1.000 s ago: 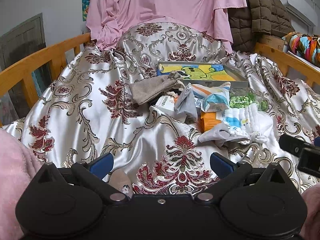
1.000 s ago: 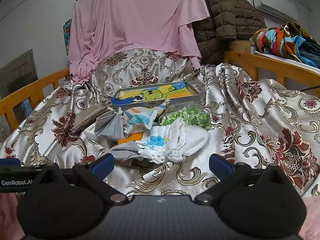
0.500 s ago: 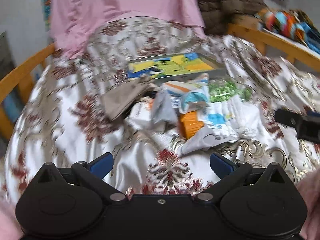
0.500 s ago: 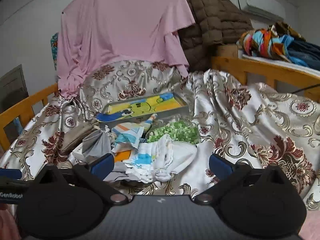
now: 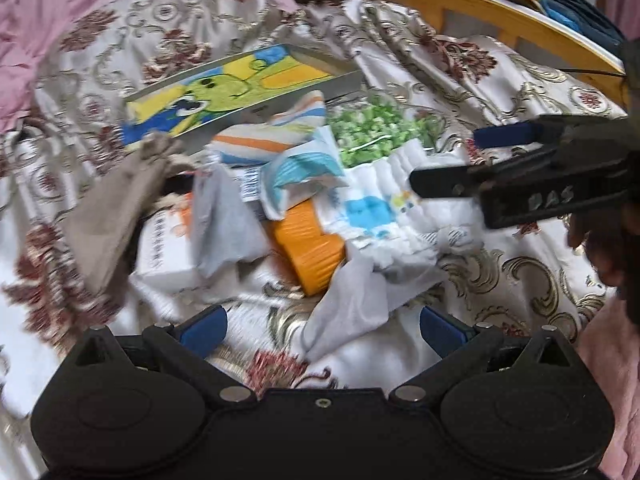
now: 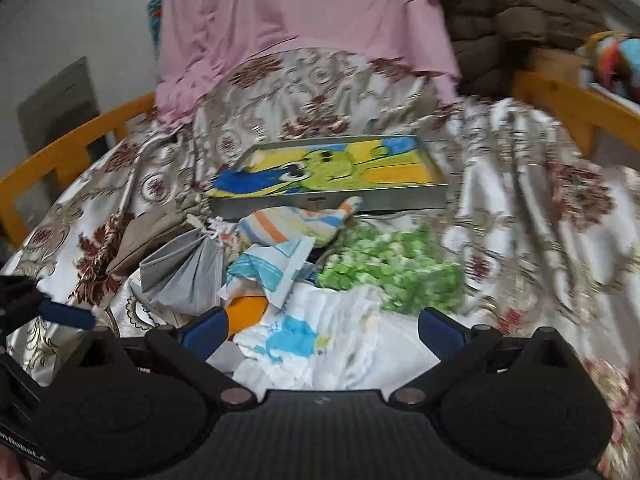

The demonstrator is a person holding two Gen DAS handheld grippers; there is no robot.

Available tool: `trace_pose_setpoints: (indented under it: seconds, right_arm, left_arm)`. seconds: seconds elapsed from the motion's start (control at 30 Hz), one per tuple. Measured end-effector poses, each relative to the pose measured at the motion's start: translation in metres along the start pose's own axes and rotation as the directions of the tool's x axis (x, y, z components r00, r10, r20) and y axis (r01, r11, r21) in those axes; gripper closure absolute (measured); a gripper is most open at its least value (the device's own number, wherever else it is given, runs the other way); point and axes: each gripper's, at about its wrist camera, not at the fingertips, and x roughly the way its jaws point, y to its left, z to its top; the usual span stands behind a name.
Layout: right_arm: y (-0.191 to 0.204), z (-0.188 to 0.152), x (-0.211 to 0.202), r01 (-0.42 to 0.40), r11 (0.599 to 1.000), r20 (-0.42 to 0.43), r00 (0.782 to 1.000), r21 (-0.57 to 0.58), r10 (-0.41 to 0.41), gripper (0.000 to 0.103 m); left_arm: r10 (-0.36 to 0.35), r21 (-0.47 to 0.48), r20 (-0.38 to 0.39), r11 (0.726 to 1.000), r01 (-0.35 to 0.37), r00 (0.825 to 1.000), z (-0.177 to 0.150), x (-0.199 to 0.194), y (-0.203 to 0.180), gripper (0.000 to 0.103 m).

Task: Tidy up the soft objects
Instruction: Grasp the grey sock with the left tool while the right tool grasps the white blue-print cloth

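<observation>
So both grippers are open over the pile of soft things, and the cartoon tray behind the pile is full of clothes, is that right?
Not quite. The cartoon tray is empty; the right wrist view shows its whole painted bottom bare. The rest holds: the left gripper and right gripper are both open over the pile, with the tray behind it.

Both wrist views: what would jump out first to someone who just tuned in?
The jumbled pile of soft items in the middle of the floral satin cover: a white diaper with blue print nearest the open right gripper, and a bright green bag just behind it. Behind the pile lies a metal tray with a yellow-green cartoon picture.
</observation>
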Motion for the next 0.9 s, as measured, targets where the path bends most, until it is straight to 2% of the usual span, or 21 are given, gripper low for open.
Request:
trace_pose_setpoints:
  seconds: [0.13,0.2,0.4,0.5,0.53,0.57,0.63,0.7,0.77,0.8,0.83,0.87,0.9]
  right_arm:
    - [-0.007,-0.006,0.02,-0.057,0.998,-0.024,0.998,-0.008,0.057,0.001]
    - [-0.012,-0.007,0.029,-0.085,0.996,-0.042,0.995,0.019,0.086,0.004]
    - [-0.018,-0.012,0.047,-0.155,0.986,-0.093,0.983,0.064,0.161,0.009]
    - [-0.018,-0.015,0.053,-0.109,0.992,-0.125,0.985,0.058,0.116,0.015]
    - [-0.019,-0.017,0.055,-0.097,0.993,-0.134,0.985,0.068,0.105,0.017]
    - [-0.021,-0.016,0.056,-0.1,0.991,-0.138,0.984,0.085,0.111,0.021]
    - [-0.023,-0.016,0.056,-0.125,0.986,-0.127,0.982,0.111,0.139,0.027]
    - [-0.021,-0.016,0.055,-0.144,0.984,-0.116,0.981,0.102,0.156,0.041]
    - [-0.02,-0.017,0.057,-0.165,0.981,-0.121,0.977,0.103,0.177,0.047]
    - [-0.021,-0.017,0.057,-0.177,0.978,-0.125,0.974,0.112,0.191,0.047]
    - [-0.02,-0.017,0.058,-0.184,0.976,-0.126,0.972,0.114,0.198,0.047]
    - [-0.019,-0.018,0.059,-0.179,0.978,-0.127,0.973,0.108,0.193,0.047]
    - [-0.019,-0.018,0.061,-0.167,0.981,-0.133,0.975,0.102,0.18,0.047]
  left_arm:
    - [-0.033,0.044,-0.007,0.998,0.033,0.999,0.003,0.019,0.001,0.002]
    - [-0.062,0.041,-0.031,0.997,0.063,0.998,0.004,0.025,0.002,0.01]
    - [-0.168,-0.05,-0.101,0.985,0.164,0.981,0.005,0.033,0.009,0.015]
    - [-0.184,-0.082,-0.104,0.981,0.176,0.977,0.004,0.035,0.012,0.029]
    - [-0.193,-0.097,-0.102,0.978,0.184,0.976,0.004,0.035,0.014,0.037]
    - [-0.2,-0.111,-0.104,0.976,0.188,0.974,0.004,0.035,0.016,0.048]
    - [-0.214,-0.15,-0.109,0.969,0.197,0.971,0.005,0.036,0.021,0.06]
    - [-0.23,-0.18,-0.113,0.962,0.207,0.967,0.006,0.036,0.024,0.063]
    - [-0.236,-0.189,-0.112,0.959,0.212,0.965,0.006,0.036,0.025,0.068]
    - [-0.236,-0.193,-0.114,0.958,0.212,0.965,0.006,0.037,0.025,0.069]
    - [-0.239,-0.199,-0.116,0.956,0.213,0.964,0.006,0.038,0.026,0.075]
    - [-0.242,-0.208,-0.115,0.954,0.215,0.963,0.006,0.039,0.027,0.084]
    - [-0.243,-0.217,-0.111,0.952,0.215,0.964,0.007,0.038,0.028,0.088]
